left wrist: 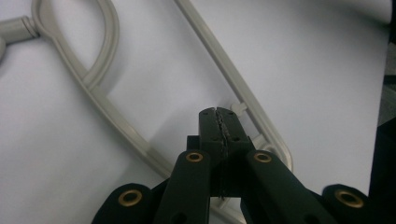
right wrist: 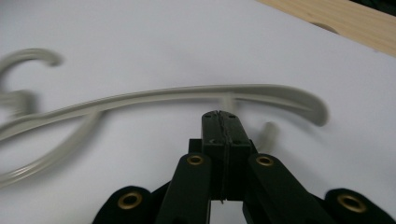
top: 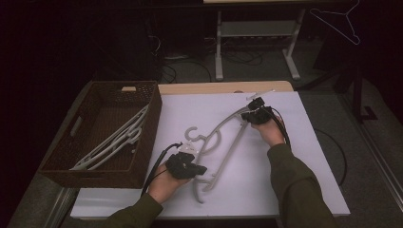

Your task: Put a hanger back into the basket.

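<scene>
Basket (top: 102, 102) at far left of the bench (top: 304, 166), hangers (top: 116, 140) lying inside it. My left gripper (top: 199, 169) sits over the near end of the loose grey hanger (top: 223, 137) on the white sheet, jaws together, nothing visibly clamped. Hanger runs diagonally up and right. My right gripper (top: 247, 115) is at its far end, jaws together, hanger arm just ahead.

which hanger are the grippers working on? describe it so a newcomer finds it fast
Start at the white sheet covering the table, right of the brown wicker basket. One pale grey plastic hanger lies on it between the left gripper and right gripper. Unlike the hangers stacked in the basket, it lies alone.
</scene>
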{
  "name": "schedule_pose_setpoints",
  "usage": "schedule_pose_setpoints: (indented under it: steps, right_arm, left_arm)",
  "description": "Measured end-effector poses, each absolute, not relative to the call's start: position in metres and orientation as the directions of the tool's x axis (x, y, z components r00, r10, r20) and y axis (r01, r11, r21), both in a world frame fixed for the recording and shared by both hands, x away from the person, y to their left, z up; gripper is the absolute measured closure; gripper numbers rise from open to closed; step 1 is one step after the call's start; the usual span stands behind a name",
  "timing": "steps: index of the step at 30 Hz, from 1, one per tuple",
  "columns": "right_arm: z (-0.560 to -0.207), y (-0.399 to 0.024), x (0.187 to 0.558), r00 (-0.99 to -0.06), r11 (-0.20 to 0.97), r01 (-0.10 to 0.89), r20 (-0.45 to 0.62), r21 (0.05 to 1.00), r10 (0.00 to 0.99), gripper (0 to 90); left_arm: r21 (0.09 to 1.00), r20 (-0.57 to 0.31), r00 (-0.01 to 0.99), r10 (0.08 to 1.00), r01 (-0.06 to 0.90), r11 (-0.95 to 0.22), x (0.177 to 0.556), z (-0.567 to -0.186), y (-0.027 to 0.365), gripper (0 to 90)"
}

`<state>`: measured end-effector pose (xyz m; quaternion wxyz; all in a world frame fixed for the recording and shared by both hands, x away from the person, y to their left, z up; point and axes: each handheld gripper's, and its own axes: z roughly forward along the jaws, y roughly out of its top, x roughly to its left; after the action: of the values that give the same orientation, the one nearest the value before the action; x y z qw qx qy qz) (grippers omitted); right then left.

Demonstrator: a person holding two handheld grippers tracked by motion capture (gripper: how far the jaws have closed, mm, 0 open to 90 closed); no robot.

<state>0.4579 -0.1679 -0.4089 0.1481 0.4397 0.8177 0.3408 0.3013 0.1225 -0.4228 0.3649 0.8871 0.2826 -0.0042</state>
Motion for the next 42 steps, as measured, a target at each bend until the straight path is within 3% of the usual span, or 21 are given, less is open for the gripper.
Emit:
schedule_pose_setpoints:
  steps: [7,16,28,42]
  right_arm:
    - [-0.429,-0.167,0.493,-0.536,0.401,0.656,0.021,0.639,0.844,89.6]
    - [-0.433,-0.159,0.497,-0.562,0.464,0.645,-0.035,0.607,0.827,89.7]
    - [-0.427,-0.17,0.466,-0.611,0.558,0.646,-0.085,0.521,0.787,89.8]
    - [-0.425,-0.205,0.398,-0.633,0.551,0.627,-0.052,0.55,0.773,89.8]
  left_arm:
    - [0.611,-0.205,0.839,0.505,0.512,-0.603,0.304,-0.432,0.121,90.0]
    - [0.581,-0.193,0.839,0.508,0.515,-0.63,0.307,-0.437,0.12,90.0]
    - [0.57,-0.162,0.805,0.571,0.548,-0.612,0.323,-0.435,0.138,90.0]
    - [0.58,-0.129,0.782,0.61,0.559,-0.593,0.333,-0.435,0.135,90.0]
